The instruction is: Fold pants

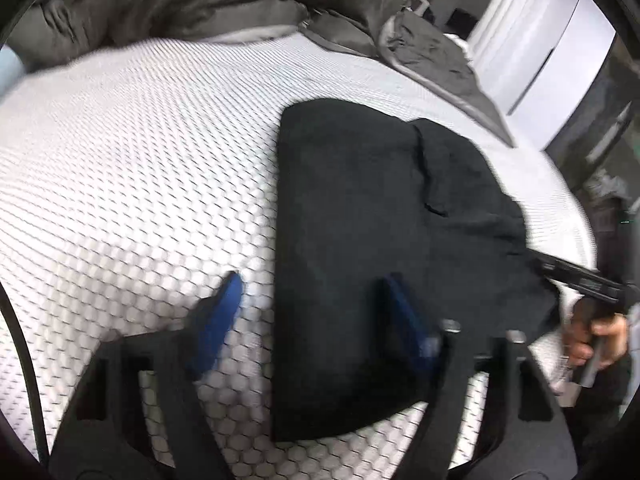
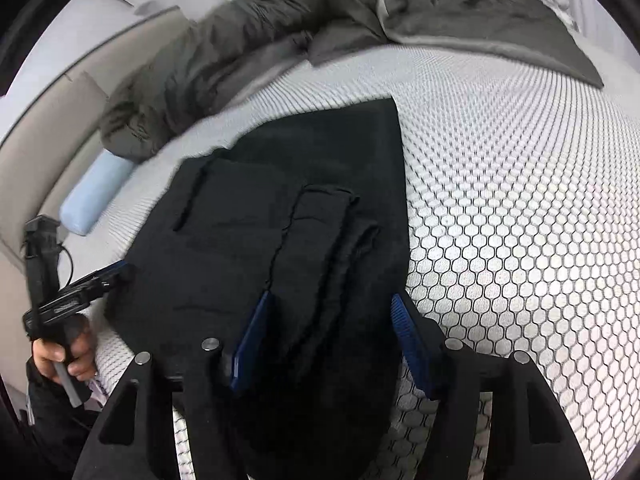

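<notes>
Black pants (image 1: 360, 220) lie folded into a compact stack on the white honeycomb mattress (image 1: 140, 160). My left gripper (image 1: 312, 292) is open, its blue fingers straddling the stack's near left edge, empty. In the right wrist view the pants (image 2: 280, 240) show a folded layer and a pocket slit on top. My right gripper (image 2: 332, 308) is open over the stack's near right edge, with cloth lying between the blue fingers, not pinched. Each gripper shows in the other's view: the right gripper (image 1: 576, 276) and the left gripper (image 2: 100, 280) each sit at the edge of the pants.
A rumpled grey duvet (image 1: 192, 4) is bunched along the far side of the bed. A light blue bolster (image 2: 96, 192) lies by the beige headboard (image 2: 48, 128). White cupboards (image 1: 540, 48) stand past the bed's far right corner.
</notes>
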{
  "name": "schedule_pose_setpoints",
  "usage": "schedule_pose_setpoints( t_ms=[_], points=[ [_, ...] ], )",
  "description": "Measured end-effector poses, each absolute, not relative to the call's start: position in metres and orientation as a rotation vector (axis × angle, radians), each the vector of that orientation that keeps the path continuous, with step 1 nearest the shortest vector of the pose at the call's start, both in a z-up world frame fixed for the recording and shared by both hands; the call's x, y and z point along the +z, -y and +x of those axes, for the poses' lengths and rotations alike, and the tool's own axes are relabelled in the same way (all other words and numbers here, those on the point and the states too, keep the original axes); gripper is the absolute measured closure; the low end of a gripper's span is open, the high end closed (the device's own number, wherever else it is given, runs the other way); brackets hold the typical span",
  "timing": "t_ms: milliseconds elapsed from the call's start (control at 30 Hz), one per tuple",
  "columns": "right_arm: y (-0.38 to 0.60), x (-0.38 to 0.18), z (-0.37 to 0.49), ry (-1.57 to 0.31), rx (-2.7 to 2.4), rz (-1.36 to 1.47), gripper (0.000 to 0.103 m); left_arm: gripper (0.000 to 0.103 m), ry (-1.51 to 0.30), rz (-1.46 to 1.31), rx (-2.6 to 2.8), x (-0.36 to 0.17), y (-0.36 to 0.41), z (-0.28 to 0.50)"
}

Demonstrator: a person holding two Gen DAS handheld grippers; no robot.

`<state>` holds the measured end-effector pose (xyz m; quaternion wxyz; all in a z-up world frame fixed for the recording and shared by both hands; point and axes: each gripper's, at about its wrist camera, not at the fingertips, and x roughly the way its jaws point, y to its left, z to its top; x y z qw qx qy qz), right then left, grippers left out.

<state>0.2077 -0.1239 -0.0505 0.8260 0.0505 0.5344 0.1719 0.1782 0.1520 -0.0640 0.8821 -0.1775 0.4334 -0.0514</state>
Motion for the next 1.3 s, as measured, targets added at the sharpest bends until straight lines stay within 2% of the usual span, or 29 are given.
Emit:
schedule_pose_setpoints(
  t_ms=[33, 100, 333, 367, 433, 500, 567, 600, 633, 800, 900, 1033, 1167, 1300],
  points=[
    [0.125, -0.049, 0.207, -1.129, 0.364, 0.114, 0.064, 0.056, -0.912, -0.389, -0.128, -0.063, -0.152, 0.179],
    [0.123, -0.042, 0.205, -1.095, 0.366, 0.093, 0.072, 0.056, -0.908, -0.345, -0.115, -0.058, -0.147, 0.185],
    [0.119, -0.046, 0.23, -1.052, 0.298, 0.053, 0.073, 0.055, -0.91, -0.306, -0.057, -0.058, -0.145, 0.226],
    [0.12, -0.044, 0.228, -1.048, 0.297, 0.044, 0.071, 0.053, -0.904, -0.297, -0.048, -0.057, -0.144, 0.224],
    [0.121, -0.037, 0.22, -1.025, 0.297, 0.002, 0.055, 0.05, -0.886, -0.232, -0.006, -0.052, -0.136, 0.219],
    [0.123, -0.027, 0.208, -0.997, 0.307, -0.006, 0.051, 0.043, -0.865, -0.152, 0.036, -0.046, -0.127, 0.211],
    [0.123, -0.018, 0.196, -0.977, 0.308, -0.011, 0.048, 0.019, -0.821, -0.084, 0.084, -0.039, -0.116, 0.198],
    [0.123, -0.015, 0.191, -0.966, 0.31, -0.004, 0.041, 0.017, -0.803, -0.077, 0.088, -0.035, -0.113, 0.195],
    [0.123, -0.012, 0.185, -0.96, 0.319, 0.003, 0.034, 0.016, -0.777, -0.073, 0.078, -0.031, -0.11, 0.187],
    [0.101, -0.016, 0.163, -0.96, 0.356, -0.092, 0.033, 0.016, -0.758, -0.028, 0.003, -0.029, -0.088, 0.17],
    [0.095, -0.031, 0.162, -1.007, 0.279, -0.2, 0.028, 0.016, -0.792, 0.006, 0.008, -0.036, -0.082, 0.173],
    [0.124, -0.027, 0.157, -1.028, 0.215, -0.118, 0.023, 0.016, -0.812, -0.011, 0.01, -0.039, -0.083, 0.176],
    [0.138, -0.029, 0.155, -1.027, 0.116, -0.179, 0.023, 0.016, -0.801, -0.024, 0.014, -0.036, -0.086, 0.175],
    [0.145, -0.016, 0.148, -0.974, 0.177, -0.098, 0.021, 0.016, -0.753, -0.049, 0.031, -0.021, -0.095, 0.16]
  ],
)
